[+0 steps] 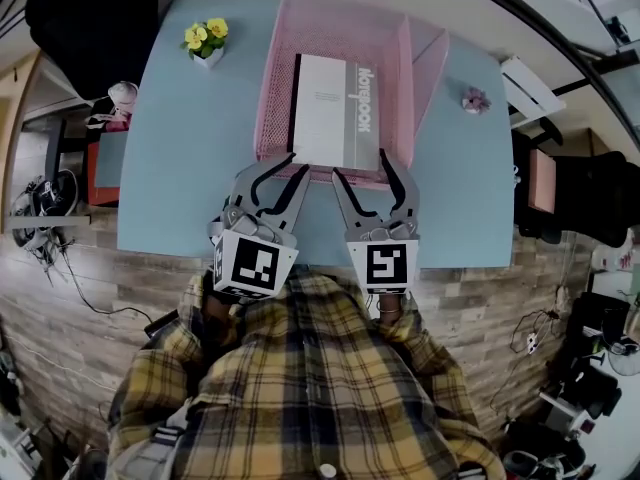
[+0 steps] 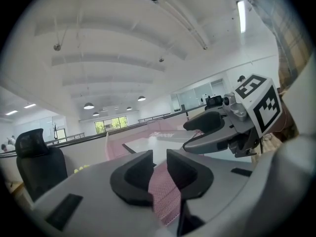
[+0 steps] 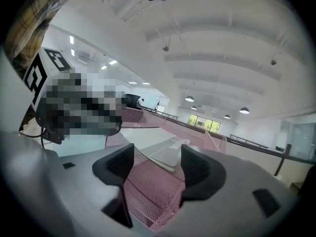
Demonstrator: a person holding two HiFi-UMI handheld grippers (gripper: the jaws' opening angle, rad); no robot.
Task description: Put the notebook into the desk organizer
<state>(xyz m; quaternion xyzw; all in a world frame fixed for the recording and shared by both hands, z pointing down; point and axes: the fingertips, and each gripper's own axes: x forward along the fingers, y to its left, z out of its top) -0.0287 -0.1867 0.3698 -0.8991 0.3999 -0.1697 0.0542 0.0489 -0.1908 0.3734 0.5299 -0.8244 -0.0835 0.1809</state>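
Noted pale blue table (image 1: 170,168) on wood-plank floor (image 1: 90,298), with cables (image 1: 60,258) loose on the floor to left and right. Black chair (image 1: 90,18) beyond far left corner.

Found pink mesh organizer (image 1: 268,118) at middle of far edge. Notebook (image 1: 335,111) flat inside it, grey band along its right side.

Yellow flowers (image 1: 205,38) near far left corner; small mauve flower (image 1: 475,100) toward far right corner.

Left gripper (image 1: 285,168) at organizer's near left corner, jaws parted by a narrow gap only, gripping nothing; pink mesh visible through gap. Right gripper (image 1: 362,168) just beside it at near wall, jaws wide apart, empty, mesh between but untouched.

High white ceiling with round lamps in both gripper views. Plaid shirt (image 1: 300,388) at near edge.
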